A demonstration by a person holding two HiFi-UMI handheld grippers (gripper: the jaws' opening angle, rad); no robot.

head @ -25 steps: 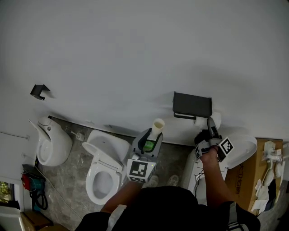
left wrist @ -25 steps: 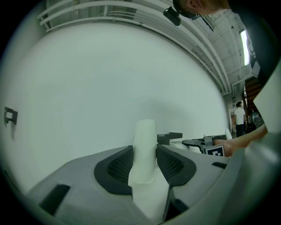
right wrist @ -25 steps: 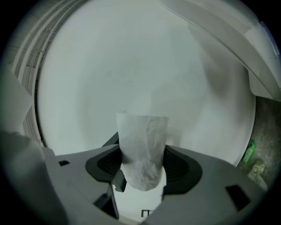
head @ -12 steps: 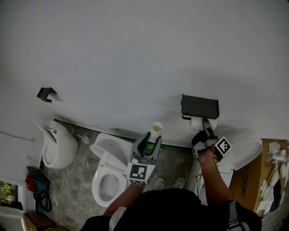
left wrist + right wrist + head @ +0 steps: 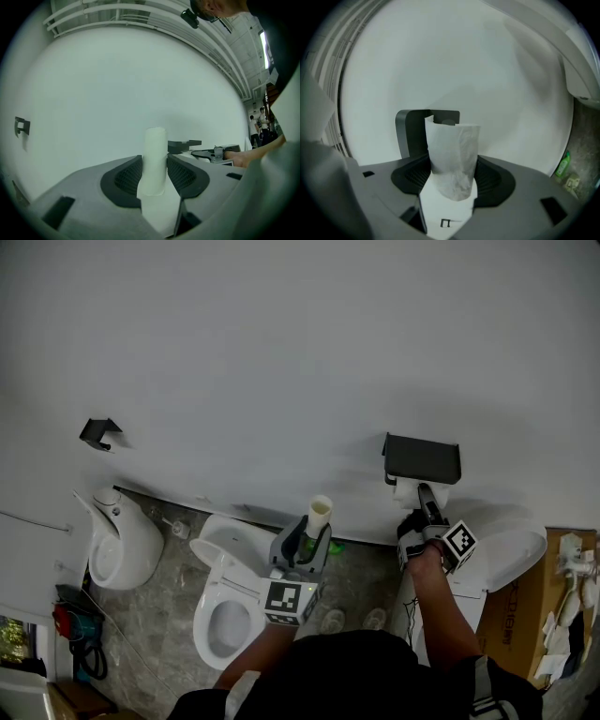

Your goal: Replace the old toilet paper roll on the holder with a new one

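On the white wall hangs the black toilet paper holder (image 5: 422, 458) (image 5: 412, 129). My right gripper (image 5: 422, 502) (image 5: 453, 177) is shut on a white toilet paper roll (image 5: 409, 491) (image 5: 453, 157), held upright just below and in front of the holder. My left gripper (image 5: 311, 529) (image 5: 154, 174) is shut on a pale, bare cardboard tube (image 5: 320, 513) (image 5: 154, 159). It holds the tube upright over the toilet, left of the holder and short of the wall. In the left gripper view the holder (image 5: 183, 145) and the right hand show to the right.
Below the left gripper stands a white toilet (image 5: 225, 601) with its lid up. A white urinal-like fixture (image 5: 117, 542) stands at far left. A black hook (image 5: 98, 432) is on the wall. A white basin (image 5: 514, 557) and a cardboard box (image 5: 525, 610) stand at right. A green bottle (image 5: 335, 547) is by the wall.
The right gripper has carried the white roll leftward, from beside the holder's lower right corner to just under it. The left gripper, still gripping the tube, has shifted a little.
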